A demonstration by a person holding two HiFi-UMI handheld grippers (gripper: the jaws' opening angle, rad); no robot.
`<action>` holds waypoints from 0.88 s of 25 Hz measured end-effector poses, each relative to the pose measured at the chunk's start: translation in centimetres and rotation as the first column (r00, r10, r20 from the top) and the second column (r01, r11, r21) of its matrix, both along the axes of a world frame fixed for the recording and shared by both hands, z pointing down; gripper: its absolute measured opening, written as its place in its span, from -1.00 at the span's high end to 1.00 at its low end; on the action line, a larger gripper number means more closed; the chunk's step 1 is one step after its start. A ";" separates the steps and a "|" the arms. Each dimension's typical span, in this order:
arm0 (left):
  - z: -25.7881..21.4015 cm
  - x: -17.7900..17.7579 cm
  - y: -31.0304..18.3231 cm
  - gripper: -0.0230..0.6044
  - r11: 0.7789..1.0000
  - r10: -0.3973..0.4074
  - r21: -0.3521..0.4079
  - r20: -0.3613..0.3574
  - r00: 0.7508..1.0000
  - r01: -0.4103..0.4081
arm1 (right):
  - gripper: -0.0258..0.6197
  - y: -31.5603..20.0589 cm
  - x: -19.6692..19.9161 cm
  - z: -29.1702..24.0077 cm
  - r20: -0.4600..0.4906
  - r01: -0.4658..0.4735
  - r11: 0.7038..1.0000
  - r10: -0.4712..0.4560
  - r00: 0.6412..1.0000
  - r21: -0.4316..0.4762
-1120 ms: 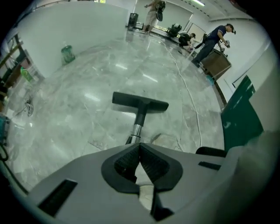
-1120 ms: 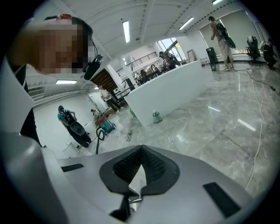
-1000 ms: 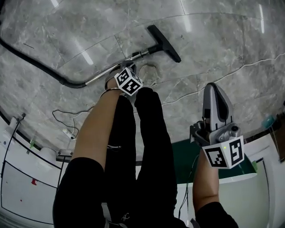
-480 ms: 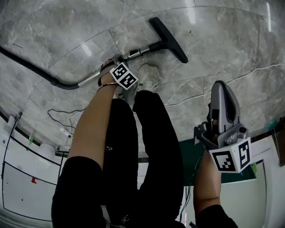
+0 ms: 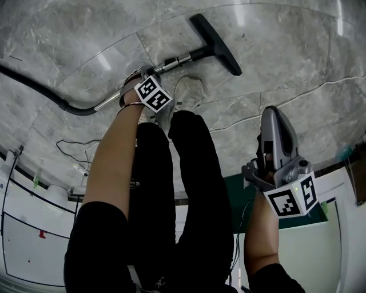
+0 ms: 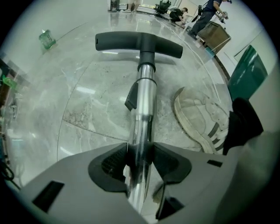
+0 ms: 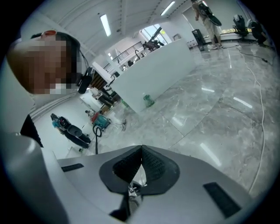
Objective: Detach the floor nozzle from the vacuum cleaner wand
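Observation:
The vacuum's chrome wand lies on the marble floor, with the black floor nozzle on its far end and a black hose at the other. My left gripper points straight down at the wand. In the left gripper view its jaws are closing, the wand sits between the pads and they touch both sides; the nozzle lies ahead. My right gripper hangs in the air at the right, shut and empty, with its pads meeting.
The person's white shoe stands right beside the wand, close to the left gripper. A thin cable trails on the floor at the left. White panels and a green panel border the near side. People work far off.
My left gripper has come down onto the wand, and its jaws now stand round it. The right gripper has sunk a little and stayed shut.

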State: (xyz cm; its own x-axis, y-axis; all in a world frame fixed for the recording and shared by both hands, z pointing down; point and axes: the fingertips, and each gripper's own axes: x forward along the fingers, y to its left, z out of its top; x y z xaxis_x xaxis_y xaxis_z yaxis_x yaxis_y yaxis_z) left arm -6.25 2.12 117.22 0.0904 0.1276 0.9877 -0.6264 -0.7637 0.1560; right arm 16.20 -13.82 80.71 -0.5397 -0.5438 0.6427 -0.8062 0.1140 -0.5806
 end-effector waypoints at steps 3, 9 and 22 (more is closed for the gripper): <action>-3.2 0.5 -0.3 0.34 1.000 -0.005 0.002 -0.095 0.995 0.005 | 0.88 1.8 -1.9 -0.2 -0.027 0.059 0.998 -0.059 0.998 -0.004; -16.1 2.7 -1.4 0.33 0.997 -0.016 0.062 -0.325 0.946 0.038 | 0.88 5.4 -4.0 0.3 -0.079 -0.009 0.997 0.002 0.997 -0.082; -35.6 4.5 -1.5 0.33 0.987 0.028 0.142 -0.584 0.811 0.069 | 0.02 1.6 -6.3 -5.7 0.118 -0.261 0.965 0.258 0.959 0.006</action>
State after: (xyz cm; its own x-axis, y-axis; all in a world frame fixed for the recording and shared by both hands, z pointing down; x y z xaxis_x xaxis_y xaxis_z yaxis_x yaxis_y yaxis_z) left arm -1.76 0.63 81.65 0.6554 -0.0254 0.7548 -0.4704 -0.7957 0.3816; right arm 9.88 -12.19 74.99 -0.4481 -0.6875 0.5715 -0.7375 -0.0770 -0.6709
